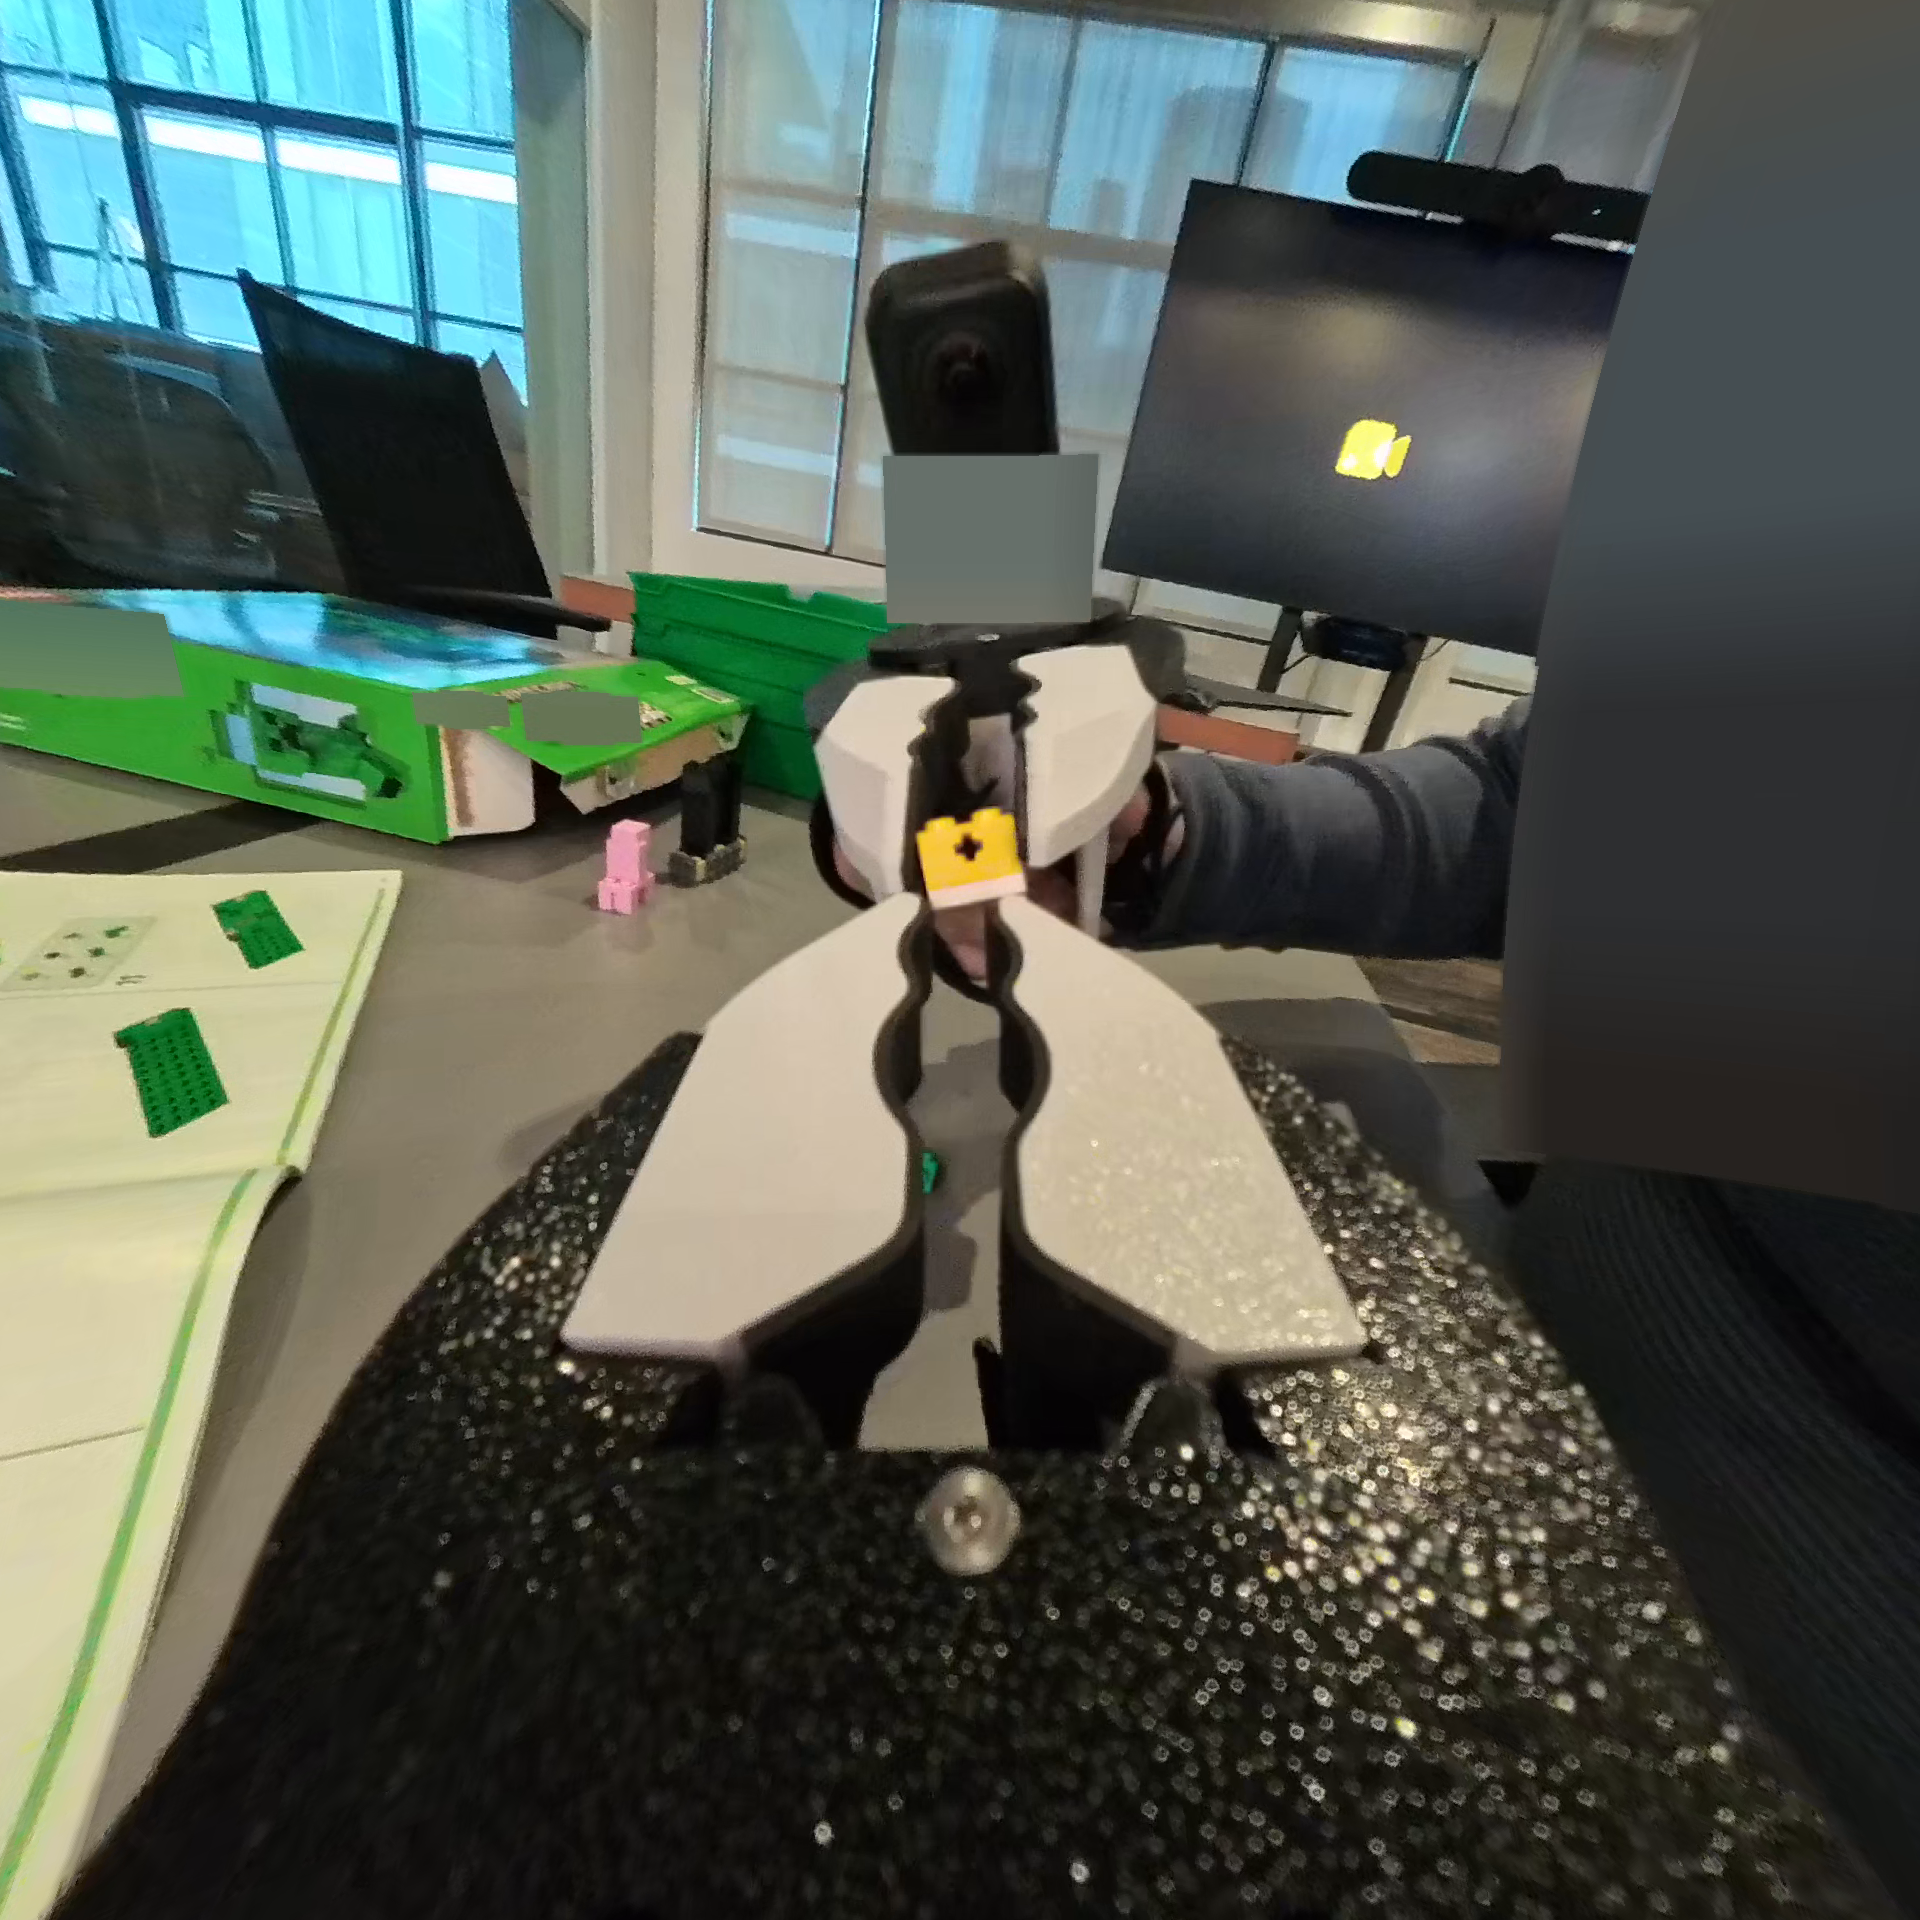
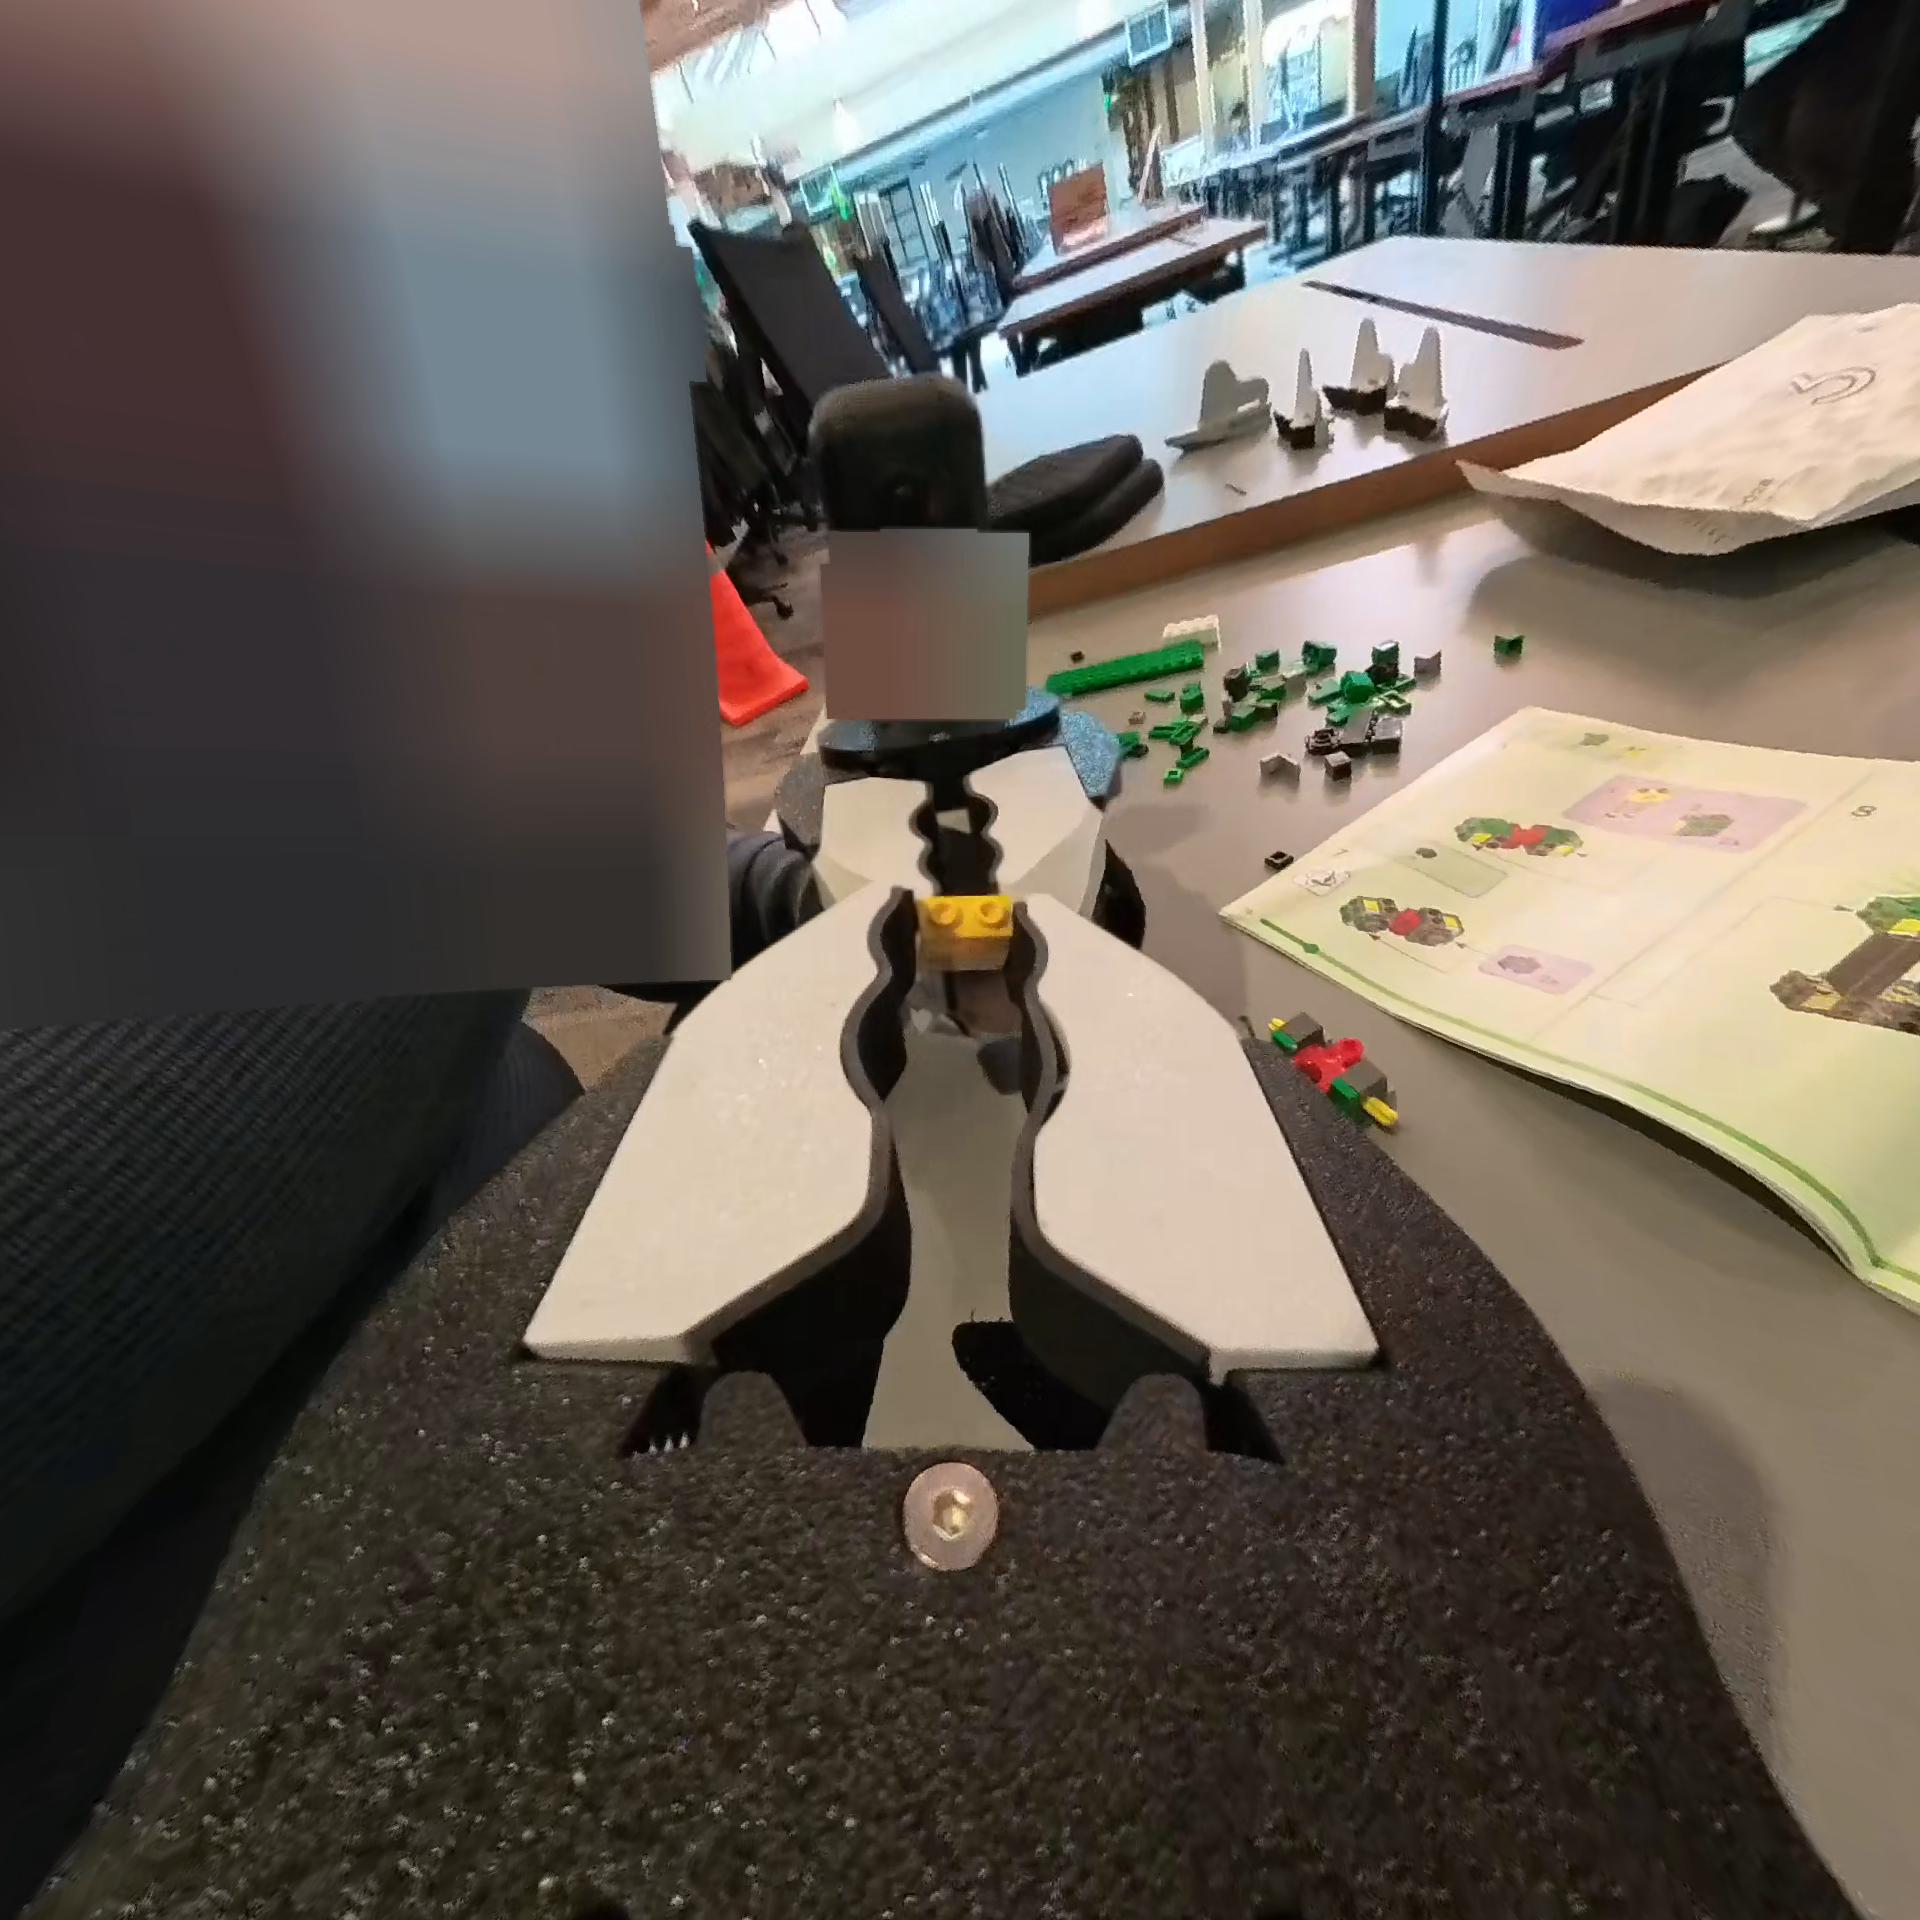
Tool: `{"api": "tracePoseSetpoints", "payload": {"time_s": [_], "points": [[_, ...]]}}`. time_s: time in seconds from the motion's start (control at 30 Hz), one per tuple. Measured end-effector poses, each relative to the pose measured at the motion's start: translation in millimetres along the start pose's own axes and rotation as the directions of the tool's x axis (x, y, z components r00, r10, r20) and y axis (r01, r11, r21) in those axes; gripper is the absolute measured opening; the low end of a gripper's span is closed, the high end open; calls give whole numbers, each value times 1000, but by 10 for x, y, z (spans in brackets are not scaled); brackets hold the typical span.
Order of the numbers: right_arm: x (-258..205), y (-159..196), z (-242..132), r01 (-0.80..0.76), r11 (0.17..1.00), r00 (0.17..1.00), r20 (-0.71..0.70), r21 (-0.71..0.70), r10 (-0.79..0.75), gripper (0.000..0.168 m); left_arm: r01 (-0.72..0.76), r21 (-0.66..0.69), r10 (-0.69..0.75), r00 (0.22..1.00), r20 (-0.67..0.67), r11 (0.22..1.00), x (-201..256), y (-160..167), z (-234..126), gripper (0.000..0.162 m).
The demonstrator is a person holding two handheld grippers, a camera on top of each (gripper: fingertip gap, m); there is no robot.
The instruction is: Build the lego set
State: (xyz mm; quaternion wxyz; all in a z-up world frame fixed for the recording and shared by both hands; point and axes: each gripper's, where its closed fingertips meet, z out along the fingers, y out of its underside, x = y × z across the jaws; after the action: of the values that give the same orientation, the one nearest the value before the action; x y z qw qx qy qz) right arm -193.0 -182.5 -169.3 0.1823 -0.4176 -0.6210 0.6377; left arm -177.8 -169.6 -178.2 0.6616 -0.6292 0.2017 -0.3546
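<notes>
Above the grey table [image 2: 1351, 644], you hold a small yellow brick [image 1: 971, 854] between two grippers that face each other tip to tip. The brick is a two-stud piece with a cross-shaped hole in one side face and a pale underside in the left wrist view; the right wrist view shows its two studs on top and a dark piece just beneath it.

Your left gripper [image 1: 961, 920] reaches forward with its fingers drawn close, tips meeting the brick's lower edge. Your right gripper [image 2: 964, 928] is level, its tips pinching the brick from both sides. Whether the left one truly grips cannot be told.

Loose green and dark pieces [image 2: 1278, 707] lie scattered well beyond, an open instruction booklet [image 2: 1621, 935] to the right, and a small red-and-green assembly [image 2: 1335, 1065] beside it.
</notes>
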Motion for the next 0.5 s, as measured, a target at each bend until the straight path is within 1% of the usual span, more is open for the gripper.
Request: {"api": "tracePoseSetpoints", "payload": {"time_s": [0.13,0.2,0.3,0.33,0.37,0.4,0.43,0.5], "points": [[2,-10,-7,3,999,1000,-9,33,-3,17,-1,21,1,1000,-3,1000,17,-16,5,13],[-30,-19,-2,2,999,1000,9,44,-2,17,-4,23,4,1000,8,1000,2,-7,5,0],[-41,-22,3,-9,999,1000,13,45,8,17,-37,23,36,999,17,999,-4,-10,-10,0],[-21,-24,-6,-27,999,1000,3,43,27,17,-48,23,48,999,18,999,-6,-18,-19,7],[8,-24,-22,-58,998,998,-6,39,58,17,-80,22,79,996,37,997,-24,-31,-32,18],[33,-17,-39,-99,995,995,-10,29,99,17,-144,12,142,987,78,990,-58,-42,-51,26],[62,6,-50,-145,989,989,-18,9,145,16,-235,-12,235,964,122,972,-85,-48,-71,28],[75,86,-56,-218,974,976,-15,-55,218,16,-424,-70,430,885,178,903,-80,-45,-93,31]]}}
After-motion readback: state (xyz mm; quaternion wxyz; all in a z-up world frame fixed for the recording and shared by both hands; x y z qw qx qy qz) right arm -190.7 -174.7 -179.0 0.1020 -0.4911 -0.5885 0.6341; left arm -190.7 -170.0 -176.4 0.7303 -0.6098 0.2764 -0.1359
